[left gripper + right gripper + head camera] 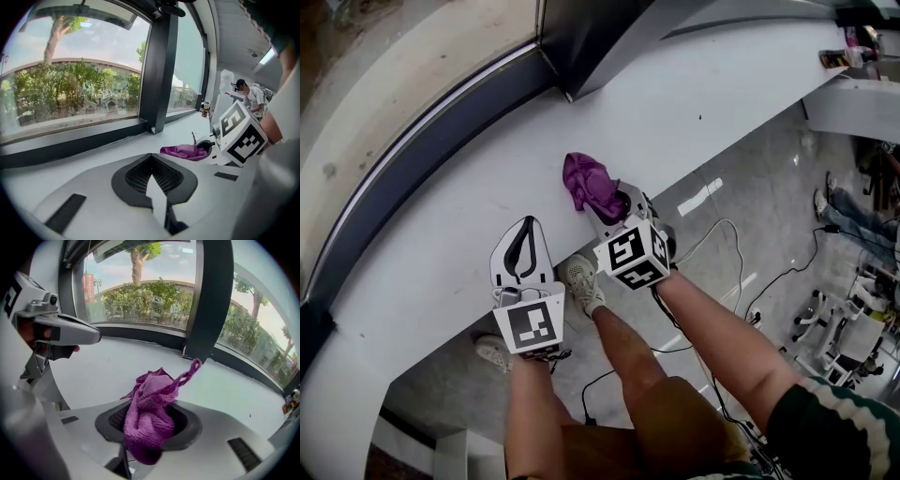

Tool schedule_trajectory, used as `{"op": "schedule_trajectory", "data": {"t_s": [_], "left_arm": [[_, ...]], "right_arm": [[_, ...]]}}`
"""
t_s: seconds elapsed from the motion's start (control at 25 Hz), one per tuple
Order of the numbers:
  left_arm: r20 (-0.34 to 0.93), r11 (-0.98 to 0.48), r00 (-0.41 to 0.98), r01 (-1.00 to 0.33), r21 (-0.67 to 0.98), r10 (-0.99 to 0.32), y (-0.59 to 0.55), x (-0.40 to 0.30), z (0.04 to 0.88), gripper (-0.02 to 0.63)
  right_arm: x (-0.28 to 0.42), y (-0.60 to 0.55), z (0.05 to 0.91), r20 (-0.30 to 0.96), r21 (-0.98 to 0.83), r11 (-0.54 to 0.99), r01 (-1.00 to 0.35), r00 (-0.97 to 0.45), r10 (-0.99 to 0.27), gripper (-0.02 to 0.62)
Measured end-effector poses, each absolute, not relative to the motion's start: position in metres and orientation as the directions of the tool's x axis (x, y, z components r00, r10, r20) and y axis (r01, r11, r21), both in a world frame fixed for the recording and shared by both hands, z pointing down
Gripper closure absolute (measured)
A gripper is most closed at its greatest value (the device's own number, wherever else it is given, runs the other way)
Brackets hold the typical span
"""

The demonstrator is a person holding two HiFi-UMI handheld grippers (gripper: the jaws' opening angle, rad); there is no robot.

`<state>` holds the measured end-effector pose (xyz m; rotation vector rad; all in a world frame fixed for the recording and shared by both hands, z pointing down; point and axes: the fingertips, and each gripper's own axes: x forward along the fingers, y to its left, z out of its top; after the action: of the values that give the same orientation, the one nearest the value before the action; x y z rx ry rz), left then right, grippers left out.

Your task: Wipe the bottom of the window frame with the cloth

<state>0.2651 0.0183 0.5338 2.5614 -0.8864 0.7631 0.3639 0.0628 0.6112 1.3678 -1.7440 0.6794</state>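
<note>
Presently I am gripping the purple cloth [151, 414] in my right claw [613, 204]: its jaws are closing on the bunched fabric, which is filling the gap between the dark pads and spilling out ahead of the tips. A thin loop [190, 369] of the same fabric is sticking up and to the right of the bundle. Seen from the head view, the cloth is pressing down onto the white sill [722, 103] directly ahead of that claw. It is sitting near the foot of the dark upright post [206, 301], with a strip of bare sill lying between it and the bottom rail of the window frame [441, 141]; it is not touching the rail. My left claw [528, 223] is carrying nothing: its jaws are meeting at the tips, and only white sill is showing behind them. That claw is pointing toward the glass, just beside the right one and on its left. Whether it is touching the sill, I cannot tell. Both of my forearms are reaching forward over the edge of the sill.
</note>
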Motion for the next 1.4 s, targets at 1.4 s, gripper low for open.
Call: {"op": "schedule_trajectory", "data": {"t_s": [1.4], "left_arm": [[0.543, -0.632, 0.575, -0.768, 0.102, -0.612, -0.008, 0.08, 0.494, 0.598]], "right_arm": [[0.179, 0.025, 0.611, 0.844, 0.093, 0.44, -0.893, -0.164, -0.511, 0.437]]}}
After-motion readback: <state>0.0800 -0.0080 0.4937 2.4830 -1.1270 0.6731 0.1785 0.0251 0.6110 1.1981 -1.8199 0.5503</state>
